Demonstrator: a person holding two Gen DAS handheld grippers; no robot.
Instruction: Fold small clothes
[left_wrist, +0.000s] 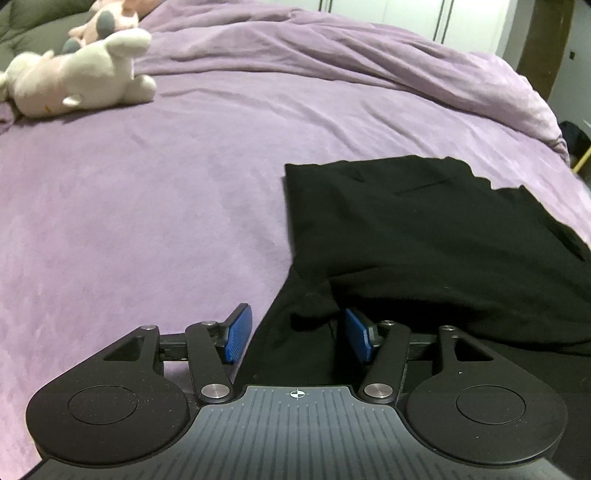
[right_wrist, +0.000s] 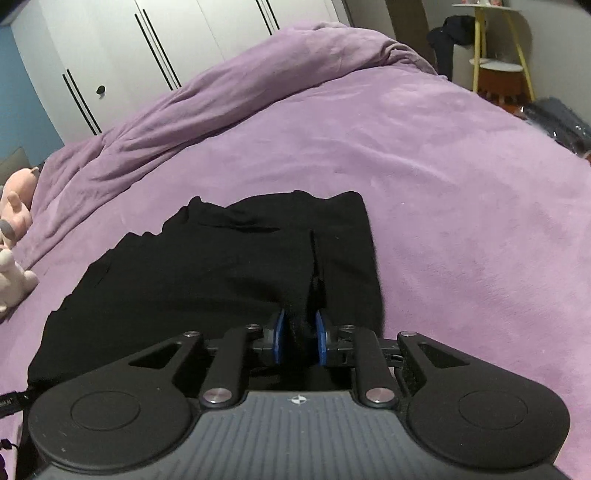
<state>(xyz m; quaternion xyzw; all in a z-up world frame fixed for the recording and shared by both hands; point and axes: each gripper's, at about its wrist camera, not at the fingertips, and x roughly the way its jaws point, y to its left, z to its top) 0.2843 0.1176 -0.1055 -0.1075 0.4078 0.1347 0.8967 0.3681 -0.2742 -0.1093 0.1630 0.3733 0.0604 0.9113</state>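
Note:
A black garment (left_wrist: 424, 240) lies folded over on the purple bedspread (left_wrist: 147, 221), in the right half of the left wrist view. My left gripper (left_wrist: 295, 334) is open at the garment's near left corner. A lip of the cloth lies between its blue pads (left_wrist: 240, 332) without being pinched. In the right wrist view the same black garment (right_wrist: 221, 266) spreads ahead and to the left. My right gripper (right_wrist: 300, 339) is shut on a bunched ridge of it near its right edge, and the fabric bulges between the narrow pads.
Pale plush toys (left_wrist: 81, 77) lie at the far left of the bed, also seen as plush toys (right_wrist: 11, 236) at the left edge. The purple bedspread (right_wrist: 461, 203) rises in a rumpled ridge at the back. White wardrobe doors (right_wrist: 147, 55) and a yellow stand (right_wrist: 495, 48) are beyond.

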